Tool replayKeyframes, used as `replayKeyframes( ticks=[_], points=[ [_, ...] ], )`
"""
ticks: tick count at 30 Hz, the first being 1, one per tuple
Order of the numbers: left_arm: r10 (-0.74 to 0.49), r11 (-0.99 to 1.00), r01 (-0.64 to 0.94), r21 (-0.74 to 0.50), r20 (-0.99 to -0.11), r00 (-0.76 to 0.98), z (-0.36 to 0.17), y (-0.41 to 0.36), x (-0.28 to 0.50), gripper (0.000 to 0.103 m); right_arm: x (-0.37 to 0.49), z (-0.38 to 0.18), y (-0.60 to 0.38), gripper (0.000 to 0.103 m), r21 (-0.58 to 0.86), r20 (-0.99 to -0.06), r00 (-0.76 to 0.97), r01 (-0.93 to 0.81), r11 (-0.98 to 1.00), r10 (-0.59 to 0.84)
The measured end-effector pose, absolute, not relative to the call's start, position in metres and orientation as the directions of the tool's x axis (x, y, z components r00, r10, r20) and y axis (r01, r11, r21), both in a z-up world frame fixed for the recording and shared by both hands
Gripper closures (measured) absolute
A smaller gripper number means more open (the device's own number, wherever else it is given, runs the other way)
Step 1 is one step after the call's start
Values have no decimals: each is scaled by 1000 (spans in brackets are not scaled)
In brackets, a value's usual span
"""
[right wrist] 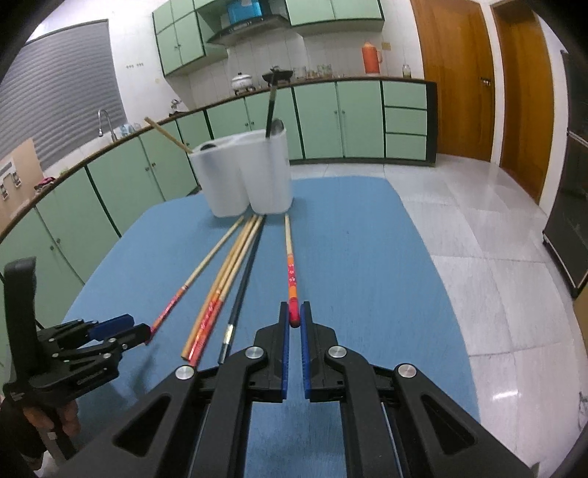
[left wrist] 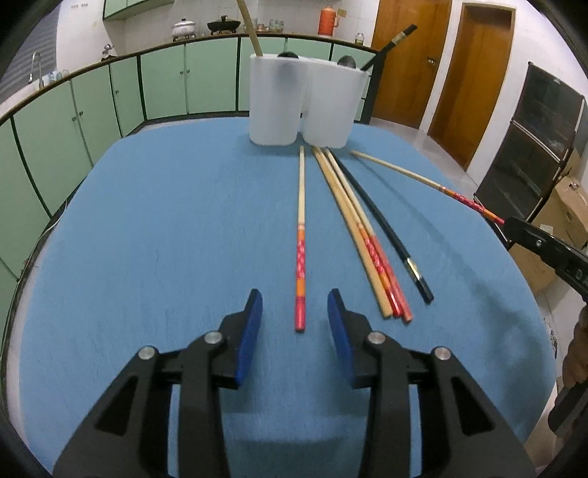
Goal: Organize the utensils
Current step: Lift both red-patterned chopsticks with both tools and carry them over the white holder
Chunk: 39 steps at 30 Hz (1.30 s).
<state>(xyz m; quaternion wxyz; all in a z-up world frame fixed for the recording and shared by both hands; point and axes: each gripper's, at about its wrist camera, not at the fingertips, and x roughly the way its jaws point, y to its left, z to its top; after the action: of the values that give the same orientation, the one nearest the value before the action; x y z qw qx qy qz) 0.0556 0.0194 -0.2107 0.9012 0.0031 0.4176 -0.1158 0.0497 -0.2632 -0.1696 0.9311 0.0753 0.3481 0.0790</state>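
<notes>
Right wrist view: your right hand-held gripper (right wrist: 294,312) pinches the red-ended bamboo chopstick (right wrist: 290,264) at lower centre; lift level toward the white plastic holder (right wrist: 246,172) on the blue bench (right wrist: 367,257). Left hand-held gripper (left wrist: 294,305) gapes wide, empty.

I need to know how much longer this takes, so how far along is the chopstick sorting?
Barely started. Done: the white holder has a bamboo chopstick and a black chopstick standing in it. In hand: the right gripper is shut on a red-ended chopstick; the left gripper is open around a single chopstick. Left: five lie on the blue cloth.
</notes>
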Motion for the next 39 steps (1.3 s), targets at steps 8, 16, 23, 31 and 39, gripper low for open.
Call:
replayKeyframes(
  ticks=[8,16,23,31,39],
  points=[
    [-213,970,225,-92,-767,605,-216,13,56,83,53,-178,-266,97,213,-646,736,-81,974,202],
    [-210,969,232,-82,-769,604,-219,8,56,98,54,-177,-266,97,217,-642,739,-80,973,204],
    [-226,964,257,-64,-708,669,-185,1,51,98,50,-158,-266,97,209,-604,770,-94,973,204],
    [-239,963,266,-49,-618,749,-126,1,51,98,53,-117,-268,97,193,-524,826,-120,974,206],
    [-260,962,266,-69,-540,801,-85,0,59,98,66,-84,-266,97,183,-474,852,-152,971,222]
  ],
)
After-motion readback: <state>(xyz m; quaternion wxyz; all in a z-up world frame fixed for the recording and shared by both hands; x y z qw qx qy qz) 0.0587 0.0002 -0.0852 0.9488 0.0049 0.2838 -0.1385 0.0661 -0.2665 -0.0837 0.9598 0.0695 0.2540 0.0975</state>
